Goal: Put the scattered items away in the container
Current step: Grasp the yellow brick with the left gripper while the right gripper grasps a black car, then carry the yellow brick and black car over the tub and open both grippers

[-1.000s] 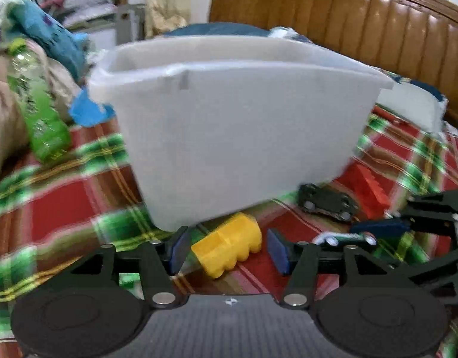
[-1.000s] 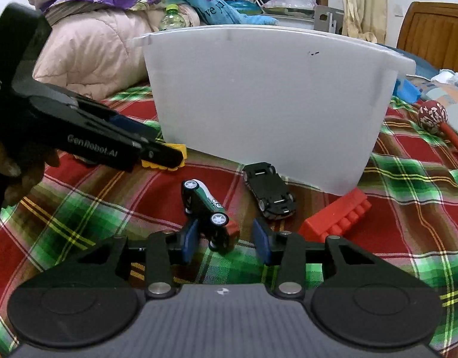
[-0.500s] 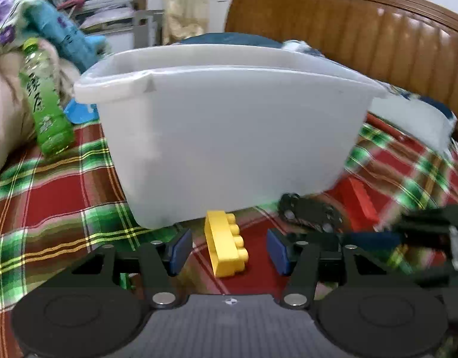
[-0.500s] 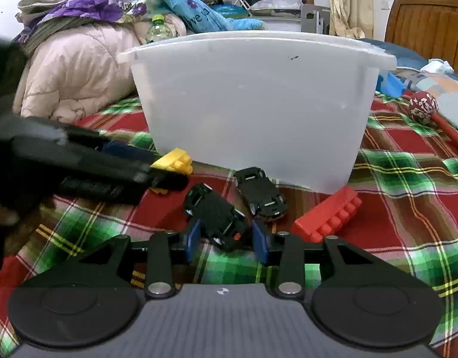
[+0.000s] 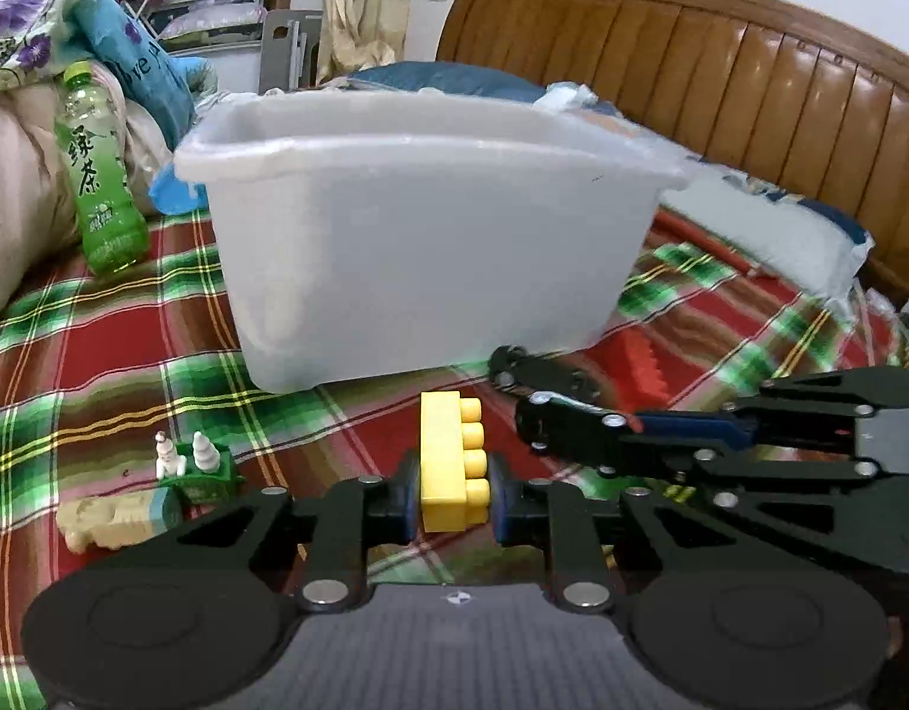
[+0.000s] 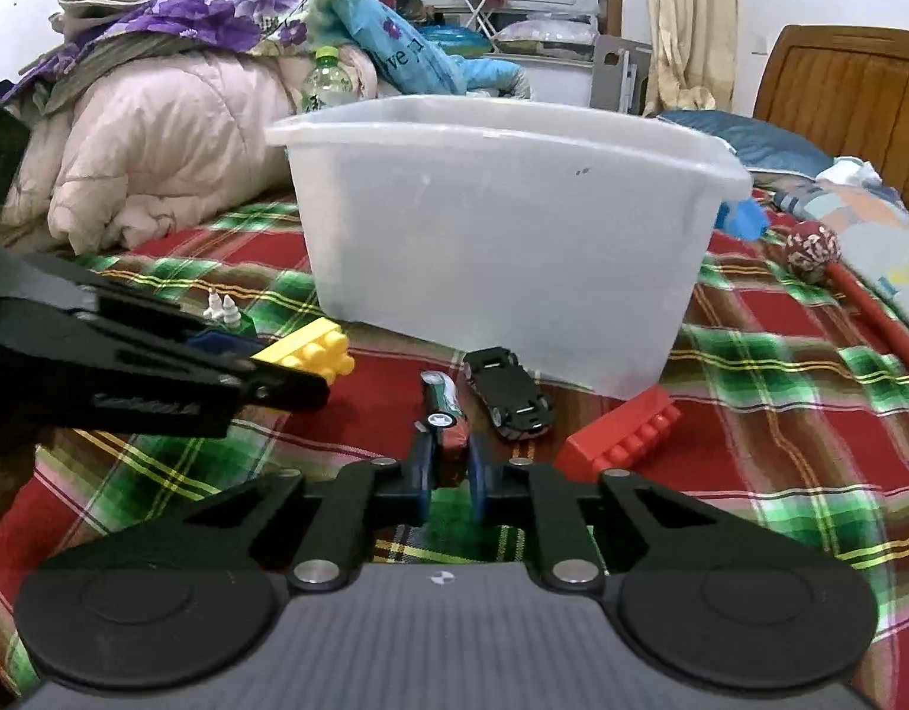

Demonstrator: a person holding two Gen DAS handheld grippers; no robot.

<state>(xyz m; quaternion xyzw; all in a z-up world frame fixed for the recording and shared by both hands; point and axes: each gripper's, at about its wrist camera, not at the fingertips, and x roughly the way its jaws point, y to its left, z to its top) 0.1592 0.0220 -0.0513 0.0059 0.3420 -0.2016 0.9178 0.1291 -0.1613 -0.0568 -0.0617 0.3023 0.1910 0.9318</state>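
Left wrist view: left gripper point(image 5: 454, 494) at lower centre, jaws drawn in tight on a yellow block point(image 5: 453, 461), blue pads pressing both its flat sides, studs facing right, block standing on end between them. Behind it, filling mid-frame, the white plastic container point(image 5: 431, 260) sits on the red-green plaid blanket point(image 5: 99, 367); nothing of its inside can be made out. Lower left on the blanket: a small green toy with white figures point(image 5: 197, 467), touching a pale beige toy point(image 5: 108, 523) just below it. Green tea bottle point(image 5: 102, 177) stands upper left, beside the bedding. Right gripper point(image 5: 573, 432) reaches in from the right edge, closed on a toy car point(image 5: 567, 423); a black toy car point(image 5: 537, 373) and a red block point(image 5: 641, 364) lie just beyond it, near the container's base. Wooden headboard point(image 5: 750, 94) upper right. Right wrist view: right gripper point(image 6: 451, 476) at lower centre, jaws fully closed on the red-green toy car point(image 6: 445, 414), car pointing away and nose-up. Black toy car point(image 6: 508, 393) just right of it, apart; red block point(image 6: 623, 435) further right, close to the container point(image 6: 502, 236) wall. Left gripper point(image 6: 289, 376) enters from the left edge with the yellow block point(image 6: 309, 349) at its tip. Pink quilt point(image 6: 158, 160) upper left.
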